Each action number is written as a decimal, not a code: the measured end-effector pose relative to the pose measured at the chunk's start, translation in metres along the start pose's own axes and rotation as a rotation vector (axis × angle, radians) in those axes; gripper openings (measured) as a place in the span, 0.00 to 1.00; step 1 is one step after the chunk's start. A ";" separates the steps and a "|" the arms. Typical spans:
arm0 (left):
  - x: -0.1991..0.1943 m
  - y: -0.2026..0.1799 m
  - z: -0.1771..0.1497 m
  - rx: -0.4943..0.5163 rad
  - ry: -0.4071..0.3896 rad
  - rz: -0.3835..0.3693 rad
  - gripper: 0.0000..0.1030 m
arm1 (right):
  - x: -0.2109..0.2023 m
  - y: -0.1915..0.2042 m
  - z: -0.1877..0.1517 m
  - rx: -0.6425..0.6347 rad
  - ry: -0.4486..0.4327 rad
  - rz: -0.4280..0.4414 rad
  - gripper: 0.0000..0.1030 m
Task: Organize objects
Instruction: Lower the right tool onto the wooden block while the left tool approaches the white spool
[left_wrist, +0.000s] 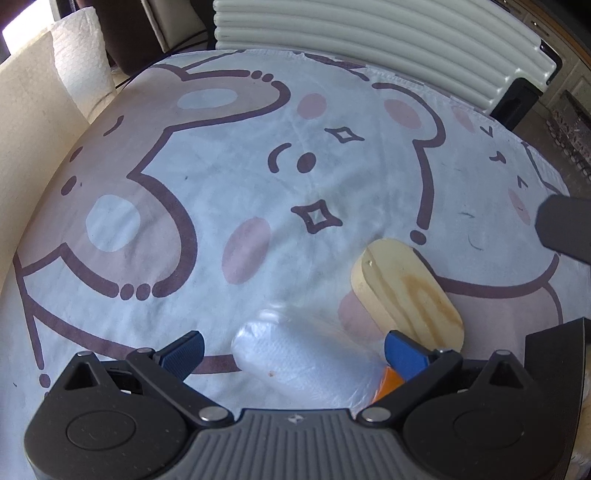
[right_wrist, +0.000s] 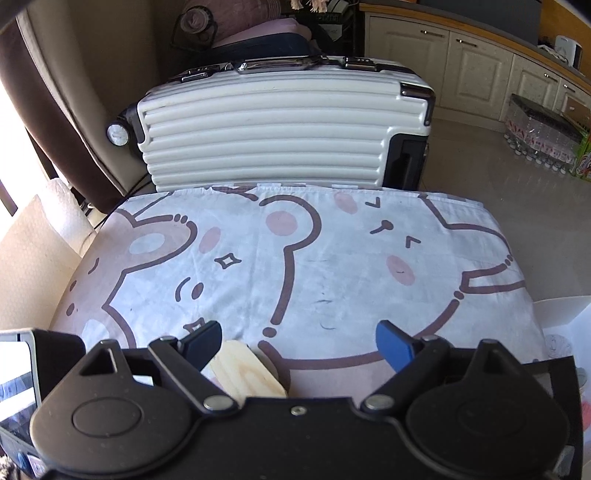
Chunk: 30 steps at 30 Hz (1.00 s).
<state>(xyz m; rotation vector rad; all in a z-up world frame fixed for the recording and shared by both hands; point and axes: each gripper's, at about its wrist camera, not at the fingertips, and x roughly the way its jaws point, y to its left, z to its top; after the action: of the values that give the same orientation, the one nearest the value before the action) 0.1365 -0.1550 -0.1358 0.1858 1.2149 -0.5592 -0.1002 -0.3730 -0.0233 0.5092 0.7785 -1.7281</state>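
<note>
At the near edge of the left wrist view, the left gripper (left_wrist: 291, 352) stands wide open, its two blue fingertips (left_wrist: 183, 350) spread to either side of a clear plastic packet (left_wrist: 295, 354) that lies on the cloth. The pads do not press on the packet; it sits loose between them, closer to the right finger, with white material inside and an orange corner (left_wrist: 388, 384) at about four o'clock from its middle. Just past the right fingertip, at two o'clock from the packet, lies a flat oval wooden block (left_wrist: 410, 291) with pale grain, one end near the packet; whether they touch cannot be told. At three o'clock, at the right edge of the picture, a dark grey part of the other tool (left_wrist: 565, 225) juts in above the cloth.

In the right wrist view, the right gripper (right_wrist: 297, 341) is also open, with nothing between its fingers. The wooden block (right_wrist: 245, 373) shows just beside and under the left finger, outside the gap, at about eight o'clock from the gripper's middle.

Everything rests on a pale blue tablecloth (left_wrist: 258, 155) printed with brown-lined cartoon bears and pink cheeks. Beyond its far edge, at twelve o'clock, a white ribbed suitcase (right_wrist: 284, 129) lies on its side. At ten o'clock in the left wrist view stands a roll of paper towel (left_wrist: 79, 55). Far off at two o'clock in the right wrist view run cream cabinets (right_wrist: 480, 62).
</note>
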 end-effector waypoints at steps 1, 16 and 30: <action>0.000 0.000 -0.001 0.022 0.002 0.003 0.96 | 0.002 0.001 -0.002 0.005 0.004 0.007 0.88; -0.002 0.015 -0.013 0.243 0.076 -0.015 0.63 | 0.043 0.010 -0.021 0.038 0.088 0.020 0.82; -0.017 0.030 -0.014 0.283 0.041 -0.037 0.44 | 0.077 0.029 -0.029 -0.052 0.123 0.060 0.82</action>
<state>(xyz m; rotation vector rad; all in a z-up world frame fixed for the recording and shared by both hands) 0.1364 -0.1182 -0.1298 0.4158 1.1774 -0.7625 -0.0965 -0.4088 -0.1029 0.6018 0.8852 -1.6284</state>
